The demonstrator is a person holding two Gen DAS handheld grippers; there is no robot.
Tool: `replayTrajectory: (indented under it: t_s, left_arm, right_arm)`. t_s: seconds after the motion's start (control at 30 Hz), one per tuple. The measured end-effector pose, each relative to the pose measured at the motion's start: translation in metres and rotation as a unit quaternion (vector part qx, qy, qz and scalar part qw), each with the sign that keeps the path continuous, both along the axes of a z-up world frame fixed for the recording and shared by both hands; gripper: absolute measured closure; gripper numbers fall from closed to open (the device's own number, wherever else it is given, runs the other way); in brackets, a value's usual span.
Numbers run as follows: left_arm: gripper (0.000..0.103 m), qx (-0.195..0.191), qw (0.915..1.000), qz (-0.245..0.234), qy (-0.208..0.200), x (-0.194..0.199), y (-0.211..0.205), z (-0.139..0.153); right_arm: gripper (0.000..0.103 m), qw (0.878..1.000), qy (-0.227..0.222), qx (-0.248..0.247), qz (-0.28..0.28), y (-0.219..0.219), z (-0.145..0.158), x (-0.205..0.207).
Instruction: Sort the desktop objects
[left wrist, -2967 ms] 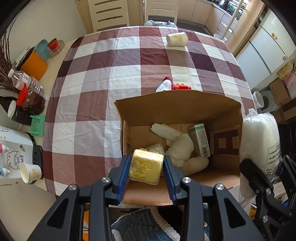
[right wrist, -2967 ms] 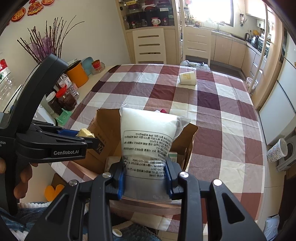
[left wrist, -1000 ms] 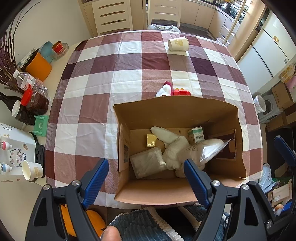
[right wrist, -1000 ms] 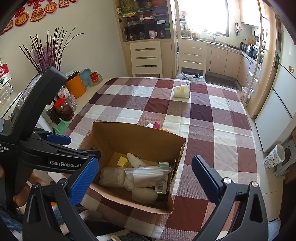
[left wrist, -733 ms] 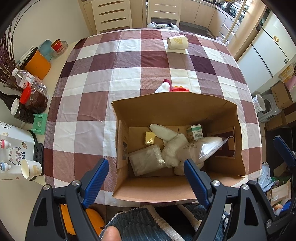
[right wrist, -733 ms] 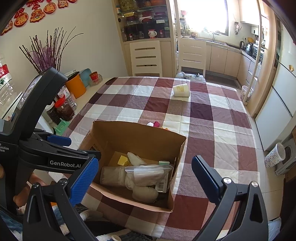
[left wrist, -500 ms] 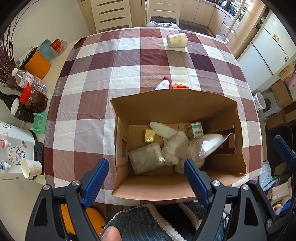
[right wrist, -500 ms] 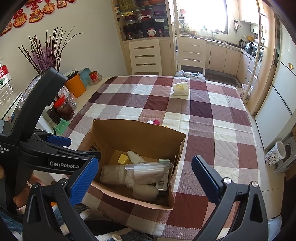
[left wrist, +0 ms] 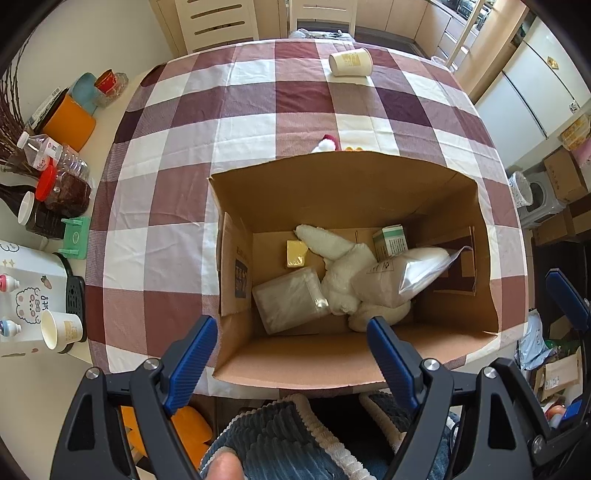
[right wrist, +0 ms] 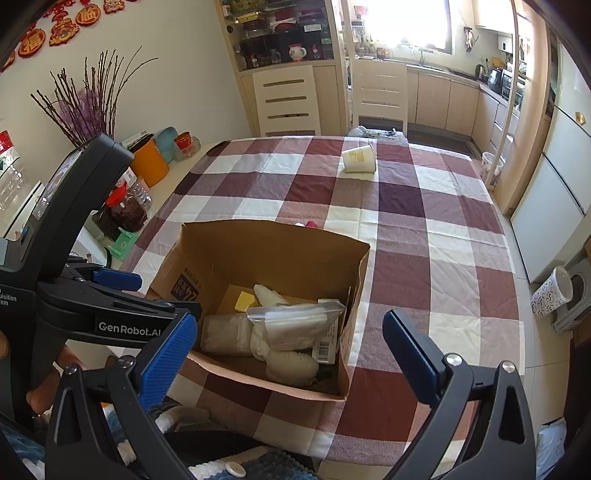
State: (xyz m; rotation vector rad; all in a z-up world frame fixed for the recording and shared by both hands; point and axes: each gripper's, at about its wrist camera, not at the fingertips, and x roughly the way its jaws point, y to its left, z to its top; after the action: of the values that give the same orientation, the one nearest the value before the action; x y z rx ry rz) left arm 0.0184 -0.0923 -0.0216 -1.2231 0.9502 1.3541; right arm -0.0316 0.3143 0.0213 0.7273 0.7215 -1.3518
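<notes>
Hovering spread and empty, both tongs, left (left wrist: 288, 360) and right (right wrist: 288, 354), overlook one cardboard box (left wrist: 369, 192) holding five items.

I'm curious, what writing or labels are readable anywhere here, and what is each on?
"GenRobot.AI": white lettering on the left gripper's black arm, seen from the right wrist camera.
Red wall decorations: gold Chinese characters; one looks like "福".
Cardboard box flap: dark printed patch, unreadable.
Clear bag: black print, too small.
Paper cup: yellowish print, too blurred.

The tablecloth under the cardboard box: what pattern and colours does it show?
The tablecloth is checked in maroon, mauve and white, clearest in the right wrist view.
</notes>
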Motion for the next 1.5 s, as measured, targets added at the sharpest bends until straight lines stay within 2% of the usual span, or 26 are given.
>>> replayTrajectory:
  t_s: [0.73, 0.97, 1.2, 1.5]
  left_arm:
    - [0.018, -0.006, 0.9993, 0.037, -0.006, 0.007, -0.008, -0.002]
    - [0.018, 0.005, 0.9988, 0.046, -0.017, 0.011, -0.018, 0.003]
    - [0.018, 0.021, 0.9971, 0.073, -0.006, -0.003, -0.034, 0.010]
    - [0.018, 0.027, 0.9927, 0.117, -0.005, -0.032, -0.060, 0.003]
  right_arm:
    - [0.001, 1.000, -0.009, 0.006, 0.001, 0.011, -0.004, -0.003]
    - [0.001, 1.000, -0.012, 0.004, 0.007, 0.018, -0.002, -0.004]
    - [0.001, 1.000, -0.011, 0.001, -0.014, 0.024, 0.000, -0.021]
    - [0.001, 0.998, 0.002, 0.012, -0.054, 0.033, -0.009, -0.048]
